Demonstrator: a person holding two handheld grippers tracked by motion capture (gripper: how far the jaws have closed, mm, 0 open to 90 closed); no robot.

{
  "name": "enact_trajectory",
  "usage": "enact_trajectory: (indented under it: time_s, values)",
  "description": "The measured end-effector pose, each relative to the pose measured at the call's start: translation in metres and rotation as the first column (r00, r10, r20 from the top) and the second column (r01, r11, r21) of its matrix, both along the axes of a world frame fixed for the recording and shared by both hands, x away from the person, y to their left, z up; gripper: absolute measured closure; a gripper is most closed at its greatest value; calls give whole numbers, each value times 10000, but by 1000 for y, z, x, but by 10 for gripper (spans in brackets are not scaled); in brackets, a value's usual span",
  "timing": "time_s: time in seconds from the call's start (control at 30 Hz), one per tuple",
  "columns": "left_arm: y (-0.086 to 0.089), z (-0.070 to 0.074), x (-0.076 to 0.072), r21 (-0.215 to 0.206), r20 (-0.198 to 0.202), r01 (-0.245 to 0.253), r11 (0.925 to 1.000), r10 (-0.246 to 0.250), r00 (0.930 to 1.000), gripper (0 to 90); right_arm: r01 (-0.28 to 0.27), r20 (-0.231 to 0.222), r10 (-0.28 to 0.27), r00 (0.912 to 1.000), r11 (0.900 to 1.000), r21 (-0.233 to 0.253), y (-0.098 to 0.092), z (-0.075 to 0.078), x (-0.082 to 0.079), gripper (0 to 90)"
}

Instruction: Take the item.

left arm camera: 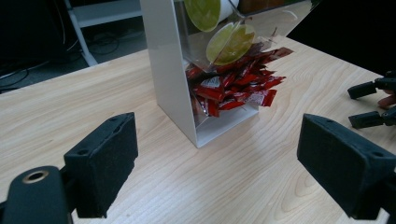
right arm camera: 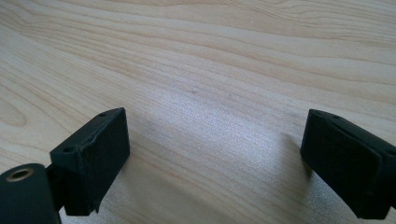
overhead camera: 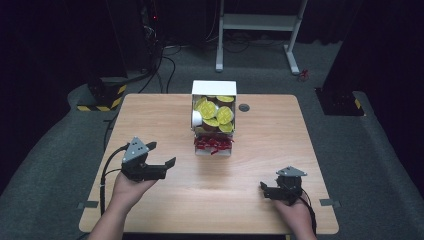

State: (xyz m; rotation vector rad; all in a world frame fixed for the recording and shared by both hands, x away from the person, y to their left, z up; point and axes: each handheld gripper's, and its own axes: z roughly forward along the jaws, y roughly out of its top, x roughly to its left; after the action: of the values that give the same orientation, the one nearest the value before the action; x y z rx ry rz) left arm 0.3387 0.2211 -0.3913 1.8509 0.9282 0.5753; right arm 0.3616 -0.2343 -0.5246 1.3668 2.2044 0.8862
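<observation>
Ahead of left tool (overhead camera: 160,154), red packets (overhead camera: 213,144), apart

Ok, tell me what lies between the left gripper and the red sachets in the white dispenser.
Bare wooden table: in the left gripper view, nothing sits between the open left gripper and the red sachets.

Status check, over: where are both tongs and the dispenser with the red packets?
Left tongs open, empty, aimed at the red packets. Right tongs open over bare table. Dispenser upright at table centre. Path clear.
</observation>
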Motion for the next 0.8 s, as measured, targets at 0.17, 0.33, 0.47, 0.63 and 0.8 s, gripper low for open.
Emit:
enact_trajectory:
  time_s: [0.17, 0.33, 0.47, 0.63, 0.8]
  values:
    - [-2, 3, 2, -39, 26, 38, 10000, -38, 10000, 128, -3, 2, 3, 10000, 10000, 1, 0, 0, 0, 79]
    - [-4, 6, 3, -50, 29, 70, 10000, -70, 10000, 132, -1, 2, 1, 10000, 10000, 2, 0, 0, 0, 79]
    - [-8, 8, 7, -87, 73, 136, 9999, -136, 9999, 135, 0, 1, 0, 10000, 10000, 0, 0, 0, 0, 79]
    - [-15, 12, 10, -34, 98, 246, 9997, -245, 9997, 136, -1, 2, 1, 10000, 10000, -2, 0, 0, 0, 79]
    - [-20, 18, 14, -235, 231, 276, 9993, -271, 9994, 141, -1, 2, 1, 10000, 10000, -1, 0, 0, 0, 79]
